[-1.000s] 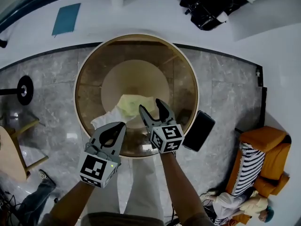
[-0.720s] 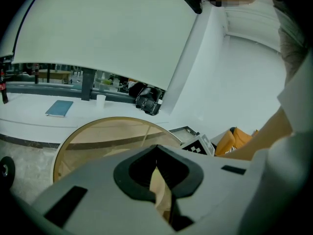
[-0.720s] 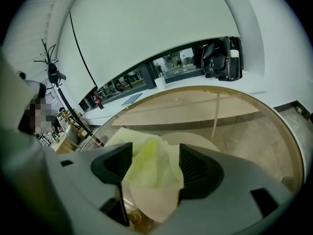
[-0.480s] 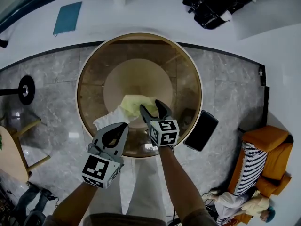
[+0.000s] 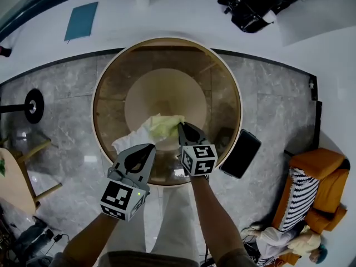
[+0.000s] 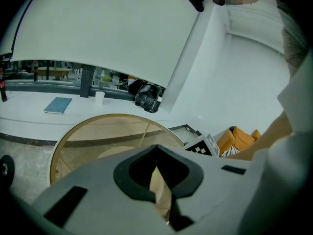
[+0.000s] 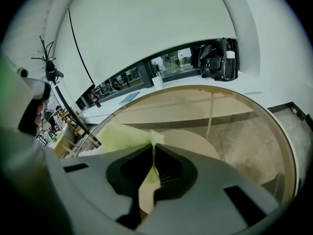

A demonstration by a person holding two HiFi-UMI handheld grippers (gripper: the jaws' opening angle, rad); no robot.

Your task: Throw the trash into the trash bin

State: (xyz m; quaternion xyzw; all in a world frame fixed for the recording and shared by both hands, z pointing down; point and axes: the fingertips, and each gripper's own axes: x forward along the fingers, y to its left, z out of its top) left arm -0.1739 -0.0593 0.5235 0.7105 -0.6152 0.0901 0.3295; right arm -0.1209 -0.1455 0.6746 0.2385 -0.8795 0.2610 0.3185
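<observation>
A crumpled yellow-green paper (image 5: 164, 125) lies on the round glass table (image 5: 233, 93), with a white paper (image 5: 130, 142) just to its left. My right gripper (image 5: 181, 128) is at the yellow-green paper's right edge, and its jaws are closing tight on it. In the right gripper view the paper (image 7: 122, 133) sticks up between the touching tips of the right gripper (image 7: 154, 143). My left gripper (image 5: 146, 149) hovers over the table's near edge beside the white paper, shut and holding nothing. The left gripper view shows only the left gripper (image 6: 156, 147) and the table.
A black rectangular object (image 5: 240, 153) lies on the marble floor right of the table. An orange chair (image 5: 314, 188) stands at the far right, and a wooden chair (image 5: 16, 177) at the left. A black bag (image 5: 245, 4) and a blue book (image 5: 81, 21) sit on the white ledge.
My right gripper sank toward the yellow-green paper and its wide-open jaws shut on the paper's edge. The left gripper stayed where it was.
</observation>
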